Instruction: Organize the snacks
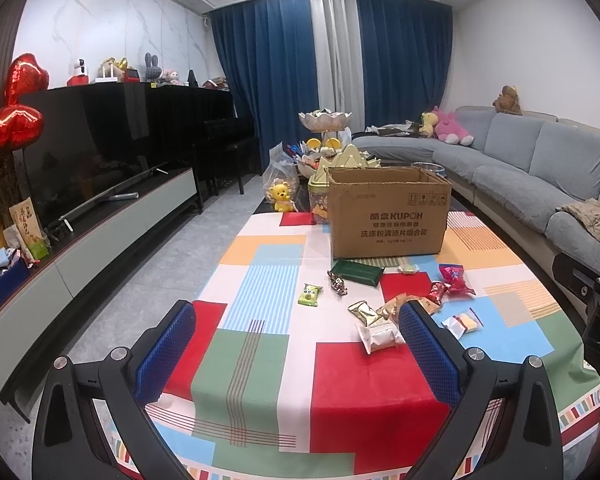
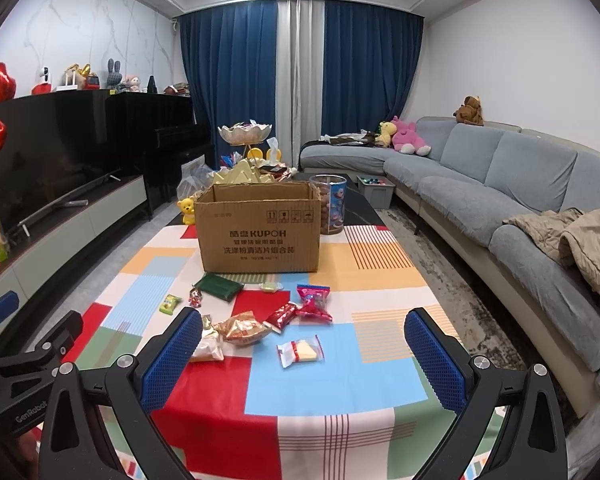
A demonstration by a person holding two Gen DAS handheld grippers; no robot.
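A: From the left wrist we see our left claw (image 1: 298, 350) spread wide with nothing in it, above the bench (image 1: 260, 344) and its patchwork cloth. The open cardboard box (image 1: 388, 216) stands at twelve o'clock. The snacks lie loose in front of it: a dark green packet (image 1: 358, 272) just below the box, a lime sachet (image 1: 310, 294) at eleven, a white wrapper (image 1: 380, 336) touching the right pad.

B: From the right wrist, our right claw (image 2: 304, 346) is also wide apart and empty. The box (image 2: 258, 228) sits at twelve. A clear wrapped biscuit (image 2: 300, 351) lies between the pads, a gold pack (image 2: 242, 329) and red packets (image 2: 300, 310) beyond at eleven. A tall jar (image 2: 330, 204) stands just behind the box at one o'clock.
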